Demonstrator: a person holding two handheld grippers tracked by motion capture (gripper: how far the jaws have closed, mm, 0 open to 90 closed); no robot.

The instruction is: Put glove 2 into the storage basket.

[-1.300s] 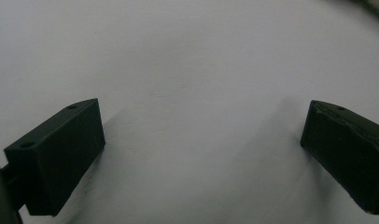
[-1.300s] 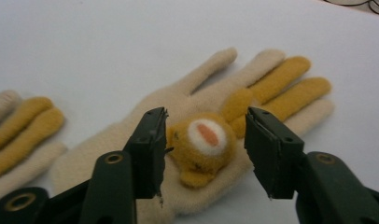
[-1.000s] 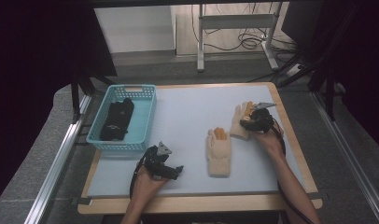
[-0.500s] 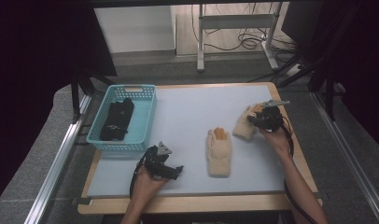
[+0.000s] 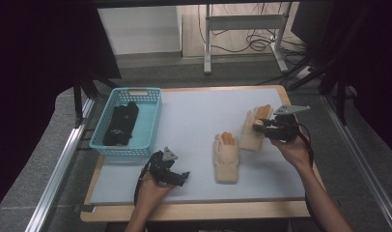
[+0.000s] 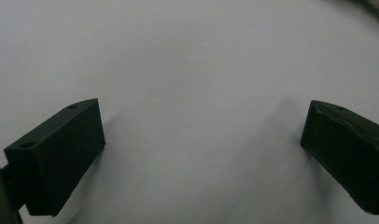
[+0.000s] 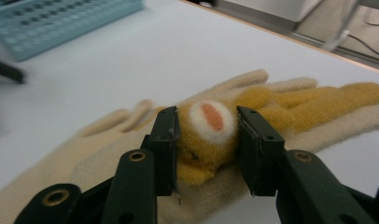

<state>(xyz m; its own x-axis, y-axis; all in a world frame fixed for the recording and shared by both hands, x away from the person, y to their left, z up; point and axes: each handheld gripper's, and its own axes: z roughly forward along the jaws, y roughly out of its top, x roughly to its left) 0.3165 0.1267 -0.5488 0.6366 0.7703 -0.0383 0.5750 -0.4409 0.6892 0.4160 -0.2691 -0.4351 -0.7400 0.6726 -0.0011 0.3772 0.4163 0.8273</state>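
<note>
White table (image 5: 194, 116) takes up most of the scene, teal basket (image 5: 147, 125) at the far left with something black (image 5: 120, 123) in it, too dark to make out what, no readable label on it. Two cream gloves: one (image 5: 226, 157) lying flat mid-table, the other (image 5: 252, 133) to its right. The right gripper (image 7: 207, 140) has just been closing and pinches that glove's fuzzy yellow patch (image 7: 211, 135). Left gripper (image 6: 201, 154) sits near the front edge, jaws spread wide over bare tabletop, holding nothing.
</note>
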